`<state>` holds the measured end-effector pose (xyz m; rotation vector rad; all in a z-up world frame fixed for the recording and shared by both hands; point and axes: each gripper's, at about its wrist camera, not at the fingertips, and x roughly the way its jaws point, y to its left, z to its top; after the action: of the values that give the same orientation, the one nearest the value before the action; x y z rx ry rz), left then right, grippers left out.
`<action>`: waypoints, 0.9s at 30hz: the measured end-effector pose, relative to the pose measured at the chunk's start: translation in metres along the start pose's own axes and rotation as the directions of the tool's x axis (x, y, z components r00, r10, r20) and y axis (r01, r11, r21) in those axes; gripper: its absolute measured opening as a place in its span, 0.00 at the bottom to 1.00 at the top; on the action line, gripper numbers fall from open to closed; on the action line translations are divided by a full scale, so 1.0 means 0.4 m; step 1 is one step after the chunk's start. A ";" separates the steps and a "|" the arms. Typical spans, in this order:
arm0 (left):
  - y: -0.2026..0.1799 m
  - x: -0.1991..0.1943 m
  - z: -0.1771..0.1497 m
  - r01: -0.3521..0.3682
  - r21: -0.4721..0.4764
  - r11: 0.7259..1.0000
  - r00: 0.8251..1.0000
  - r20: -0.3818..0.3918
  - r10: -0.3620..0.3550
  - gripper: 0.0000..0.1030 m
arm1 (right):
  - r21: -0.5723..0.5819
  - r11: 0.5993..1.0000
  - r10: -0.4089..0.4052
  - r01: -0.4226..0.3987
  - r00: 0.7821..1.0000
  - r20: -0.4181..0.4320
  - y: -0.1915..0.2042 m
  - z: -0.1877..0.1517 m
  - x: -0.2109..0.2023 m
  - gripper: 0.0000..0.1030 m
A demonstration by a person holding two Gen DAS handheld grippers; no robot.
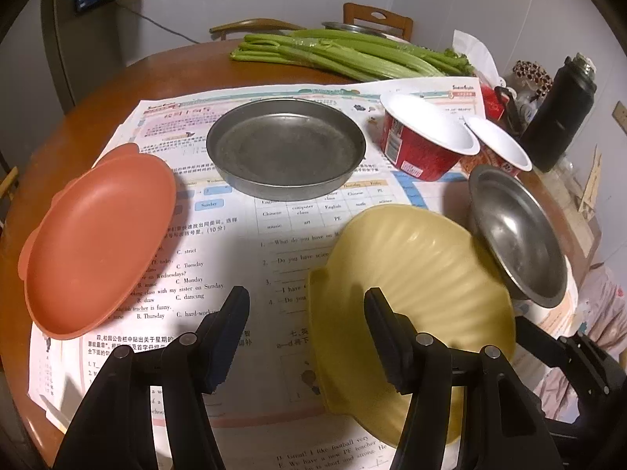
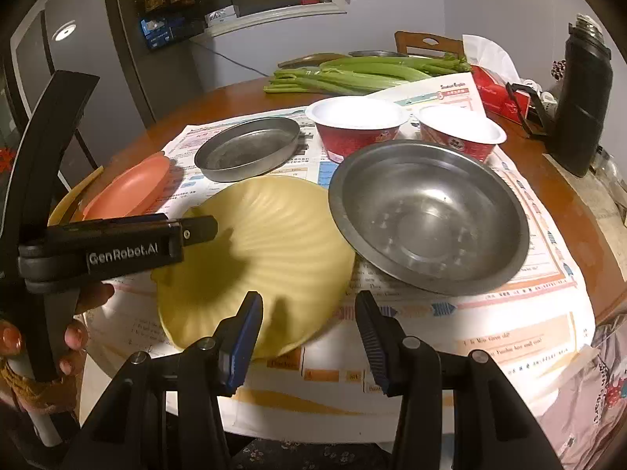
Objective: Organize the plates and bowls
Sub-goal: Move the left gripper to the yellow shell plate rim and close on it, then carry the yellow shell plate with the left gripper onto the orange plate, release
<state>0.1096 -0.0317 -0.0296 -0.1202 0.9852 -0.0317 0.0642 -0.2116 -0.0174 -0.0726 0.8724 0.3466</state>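
Note:
A yellow ribbed plate [image 1: 423, 274] [image 2: 270, 250] lies on the newspaper. My left gripper [image 1: 307, 305] is open, its right finger over the plate's left rim; it also shows in the right wrist view [image 2: 196, 231]. My right gripper [image 2: 309, 309] is open and empty near the plate's front edge. A steel bowl [image 2: 431, 215] [image 1: 521, 235] sits right of the yellow plate. A flat metal pan [image 1: 286, 149] [image 2: 247, 149] sits further back. An orange plate [image 1: 98, 243] [image 2: 129, 188] lies at the left. Two red paper bowls [image 1: 423, 137] [image 2: 356, 125] stand behind.
Celery stalks [image 1: 341, 55] lie at the table's far side. A black flask [image 2: 580, 105] and a red tissue pack [image 2: 497, 94] stand at the right. Newspaper [image 1: 243, 243] covers the round wooden table [image 2: 580, 235]. A chair [image 1: 378, 19] stands behind.

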 end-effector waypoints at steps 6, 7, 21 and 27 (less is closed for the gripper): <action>-0.007 0.017 -0.005 0.011 0.005 1.000 1.000 -0.014 -0.011 0.60 | -0.021 1.000 -0.005 0.004 1.000 -0.004 0.012 0.009 0.024 0.47; -0.010 0.020 -0.007 0.011 0.009 1.000 1.000 -0.016 -0.011 0.59 | -0.030 0.999 -0.010 0.010 1.000 -0.005 0.017 0.009 0.027 0.47; 0.021 -0.013 -0.009 0.042 -0.011 0.999 0.999 0.005 -0.042 0.49 | -0.101 0.995 0.008 -0.008 1.000 -0.002 0.088 0.026 0.024 0.49; 0.071 -0.070 0.002 0.034 -0.044 0.998 0.998 0.058 -0.031 0.49 | -0.130 0.991 0.030 -0.027 0.999 0.018 0.136 0.052 0.009 0.49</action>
<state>0.0939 -0.0011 -0.0092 -0.1774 0.9275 -0.0356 0.0637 -0.1551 -0.0024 -0.1765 0.8309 0.4299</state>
